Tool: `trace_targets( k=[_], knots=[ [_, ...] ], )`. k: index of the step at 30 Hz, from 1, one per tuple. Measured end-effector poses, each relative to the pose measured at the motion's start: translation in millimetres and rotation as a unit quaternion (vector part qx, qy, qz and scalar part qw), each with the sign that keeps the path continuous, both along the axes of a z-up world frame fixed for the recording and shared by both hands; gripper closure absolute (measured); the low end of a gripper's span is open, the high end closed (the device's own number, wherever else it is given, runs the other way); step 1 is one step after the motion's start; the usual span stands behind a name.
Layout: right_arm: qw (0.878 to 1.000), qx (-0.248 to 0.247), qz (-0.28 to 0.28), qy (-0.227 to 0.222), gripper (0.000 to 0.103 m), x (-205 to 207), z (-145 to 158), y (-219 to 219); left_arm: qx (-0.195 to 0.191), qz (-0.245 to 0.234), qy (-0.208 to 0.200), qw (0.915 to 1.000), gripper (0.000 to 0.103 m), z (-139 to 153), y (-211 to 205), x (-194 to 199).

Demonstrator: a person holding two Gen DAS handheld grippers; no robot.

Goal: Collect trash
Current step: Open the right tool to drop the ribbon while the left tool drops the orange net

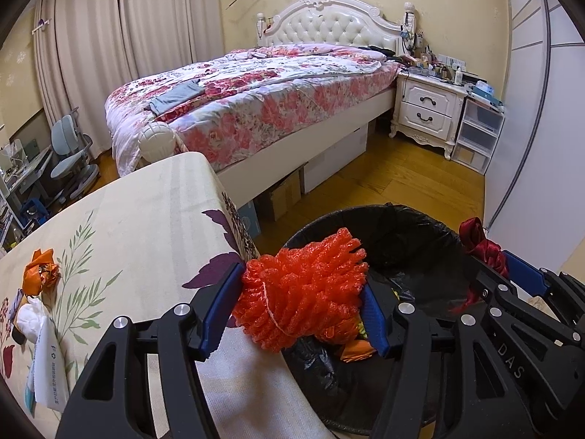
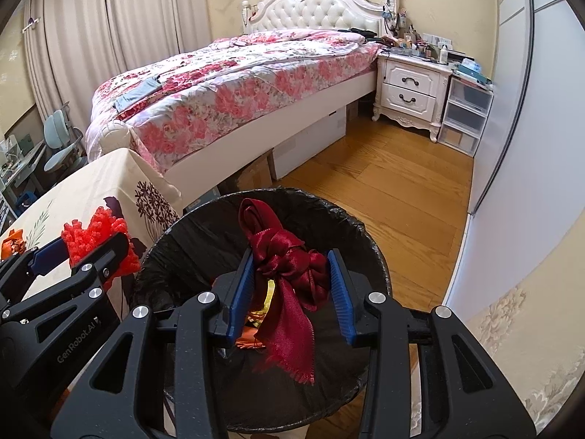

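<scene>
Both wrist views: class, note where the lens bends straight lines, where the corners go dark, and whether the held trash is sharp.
Left wrist view: the white wardrobe door bows into a curve, black vignette fills the corners, and the orange foam net is crisp. Right wrist view: the pale curtains lean inward, the corners are dark too, and the dark red satin ribbon is sharp, with soft sheen.

I counted two tools (image 1: pixel 305 292), one bin (image 2: pixel 175 241), one orange foam net (image 1: pixel 303 285), one red ribbon (image 2: pixel 289 274), and perhaps three scraps left on the bench (image 1: pixel 146 219), though they sat blurred at the edge.
</scene>
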State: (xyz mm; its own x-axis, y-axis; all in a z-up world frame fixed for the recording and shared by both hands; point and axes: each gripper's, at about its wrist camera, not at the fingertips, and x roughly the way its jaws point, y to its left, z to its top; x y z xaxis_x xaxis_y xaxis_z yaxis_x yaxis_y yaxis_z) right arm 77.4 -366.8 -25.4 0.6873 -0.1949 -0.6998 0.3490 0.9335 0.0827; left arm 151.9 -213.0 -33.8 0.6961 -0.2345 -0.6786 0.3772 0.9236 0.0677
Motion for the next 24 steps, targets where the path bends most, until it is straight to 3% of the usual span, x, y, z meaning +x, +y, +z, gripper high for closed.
trace_targets(
  k=[4,6,12,24],
  knots=[
    [1.000,-0.002,-0.003,0.000,0.062,1.0,-1.1,-1.3,0.000,0.001,0.001,1.0000,0.037,0.0,-0.6,1.0],
    [1.000,-0.005,-0.005,-0.002,0.054,1.2,-0.9,-1.5,-0.003,0.004,0.001,1.0000,0.028,0.7,-0.5,1.6],
    [1.000,-0.013,-0.019,-0.012,0.045,-3.6,2.9,-4.0,0.000,0.008,-0.010,0.9999,0.021,1.8,-1.6,0.6],
    [0.999,-0.024,-0.033,-0.017,0.036,-11.4,11.9,-7.3,-0.001,0.019,-0.015,0.9997,0.017,8.6,7.0,-0.5]
  ],
)
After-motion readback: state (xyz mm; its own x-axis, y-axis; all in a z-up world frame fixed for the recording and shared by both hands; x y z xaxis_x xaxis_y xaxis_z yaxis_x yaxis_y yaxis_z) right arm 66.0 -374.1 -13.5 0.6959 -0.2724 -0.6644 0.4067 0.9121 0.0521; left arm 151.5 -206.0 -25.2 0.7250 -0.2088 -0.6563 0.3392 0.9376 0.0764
